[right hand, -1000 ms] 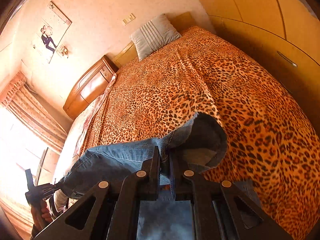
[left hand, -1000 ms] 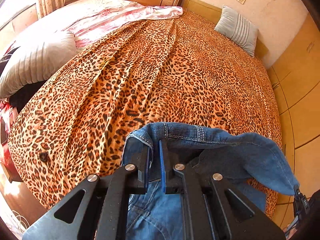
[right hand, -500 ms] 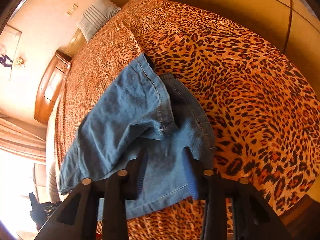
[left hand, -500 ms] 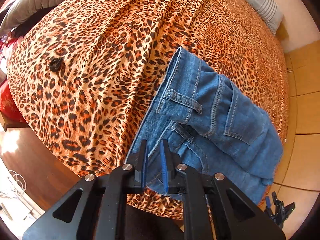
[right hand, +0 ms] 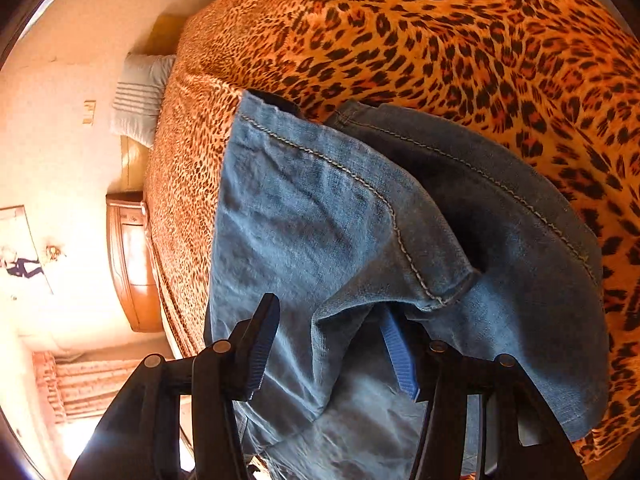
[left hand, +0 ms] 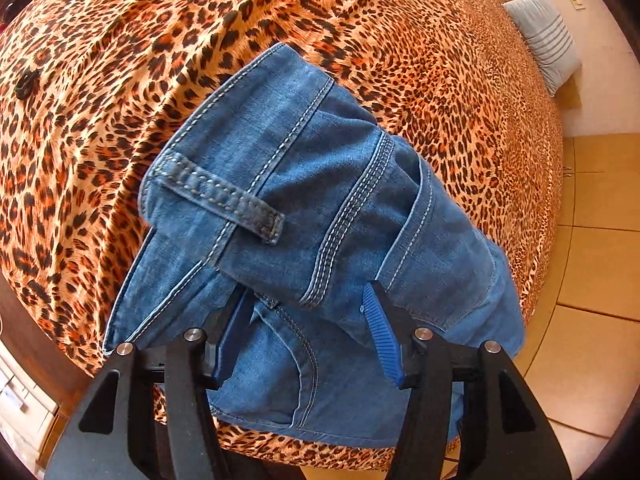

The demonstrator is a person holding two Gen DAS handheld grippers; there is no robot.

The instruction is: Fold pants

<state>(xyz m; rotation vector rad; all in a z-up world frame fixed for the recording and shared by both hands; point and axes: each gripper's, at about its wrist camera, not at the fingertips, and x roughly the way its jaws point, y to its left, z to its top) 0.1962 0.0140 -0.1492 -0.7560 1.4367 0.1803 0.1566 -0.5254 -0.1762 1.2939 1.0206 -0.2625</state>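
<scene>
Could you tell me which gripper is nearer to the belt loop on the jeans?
Left. The left gripper sits open just below the belt loop on the waistband; the right gripper is open over plain denim, no belt loop in its view.

Bed covered by leopard-print spread (left hand: 400, 40), filling most of both views. Grey striped pillow (left hand: 548, 40) at the bed's far corner against a pale wall (right hand: 60, 160). Wooden headboard (right hand: 132, 260), curtain (right hand: 72, 384) lit strongly from behind, tan tiled floor (left hand: 592, 280) beside the bed.
</scene>
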